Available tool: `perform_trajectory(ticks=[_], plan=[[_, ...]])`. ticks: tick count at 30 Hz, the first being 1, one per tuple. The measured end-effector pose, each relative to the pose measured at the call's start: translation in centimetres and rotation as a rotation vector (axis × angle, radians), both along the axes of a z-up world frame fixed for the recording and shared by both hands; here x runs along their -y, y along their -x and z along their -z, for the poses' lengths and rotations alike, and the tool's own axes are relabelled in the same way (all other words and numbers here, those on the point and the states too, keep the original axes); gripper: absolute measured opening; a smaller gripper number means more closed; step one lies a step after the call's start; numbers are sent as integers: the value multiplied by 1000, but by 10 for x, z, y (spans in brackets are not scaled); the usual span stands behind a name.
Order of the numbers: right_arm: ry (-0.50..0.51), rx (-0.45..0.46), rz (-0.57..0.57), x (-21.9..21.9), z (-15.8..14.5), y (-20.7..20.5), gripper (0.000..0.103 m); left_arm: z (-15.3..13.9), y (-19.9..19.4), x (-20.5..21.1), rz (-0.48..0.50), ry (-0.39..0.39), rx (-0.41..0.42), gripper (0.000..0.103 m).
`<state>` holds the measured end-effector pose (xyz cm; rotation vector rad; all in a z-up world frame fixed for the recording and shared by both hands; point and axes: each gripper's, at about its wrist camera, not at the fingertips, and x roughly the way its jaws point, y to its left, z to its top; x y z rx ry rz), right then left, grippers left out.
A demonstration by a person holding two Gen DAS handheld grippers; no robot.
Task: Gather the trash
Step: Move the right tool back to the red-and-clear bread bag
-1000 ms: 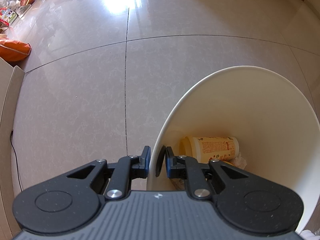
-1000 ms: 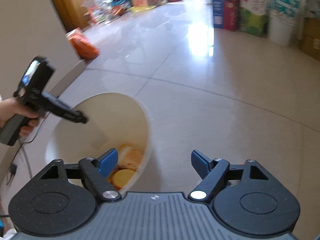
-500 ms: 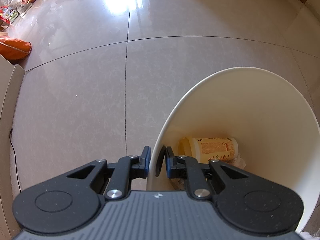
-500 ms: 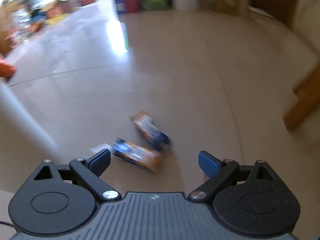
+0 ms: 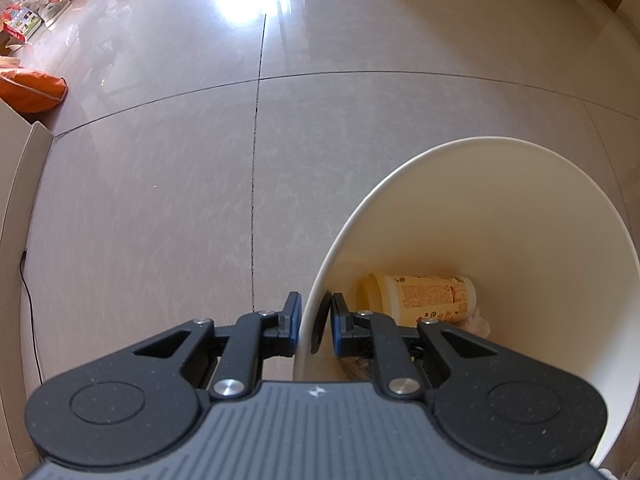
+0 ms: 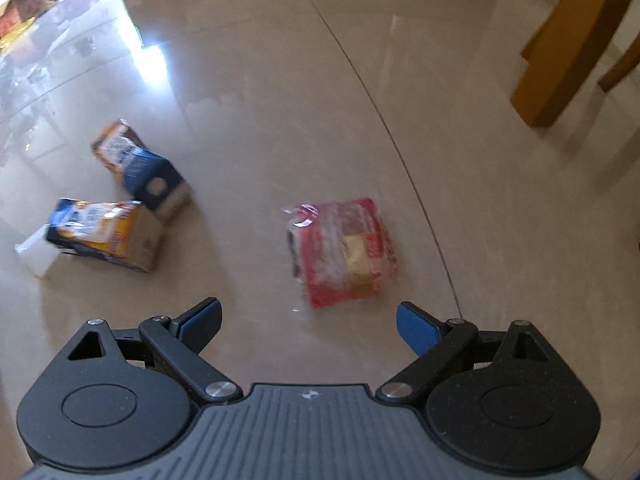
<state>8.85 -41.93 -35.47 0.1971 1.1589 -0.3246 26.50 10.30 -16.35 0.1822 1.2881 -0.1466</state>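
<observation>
The red snack packet [image 6: 343, 251] lay flat on the tiled floor [image 6: 280, 80], just ahead of the right gripper [image 6: 308, 322] and roughly between its two blue-tipped fingers [image 6: 416, 326], which were spread wide and held nothing; that aim suggested the packet was the next piece to be picked up. To its left lay two cartons [image 6: 138, 176] on their sides, close together, with a small white piece [image 6: 35, 256] beside the nearer one; all of this was blurred. The left gripper [image 5: 314, 322] pinched the rim of the white bin [image 5: 520, 240], one finger outside and one inside the wall, probably to keep the bin tipped and steady as the drop-off. Inside, at the bottom, a yellow cup [image 5: 420, 298] lay on its side with some crumpled white paper [image 5: 478, 322] next to it. A wooden chair leg [image 6: 560, 52] stood well apart at the far right.
</observation>
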Motion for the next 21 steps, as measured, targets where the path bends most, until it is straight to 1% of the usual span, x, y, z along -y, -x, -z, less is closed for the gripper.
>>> perform_trajectory(ticks=[4,7,13,21], plan=[[-8,-23,21,14,12,0,96,0,0,-2,-9,10,-1,13],[-32,-30,38,24,19,1,96,-1,0,-2,-7,7,-1,13],[-52,-48,39,30,35,-2,96,-1,0,-4,-18,14,4,13],[6,-26,-6,35,37,-16,97,1,2,-5,-15,12,9,14]])
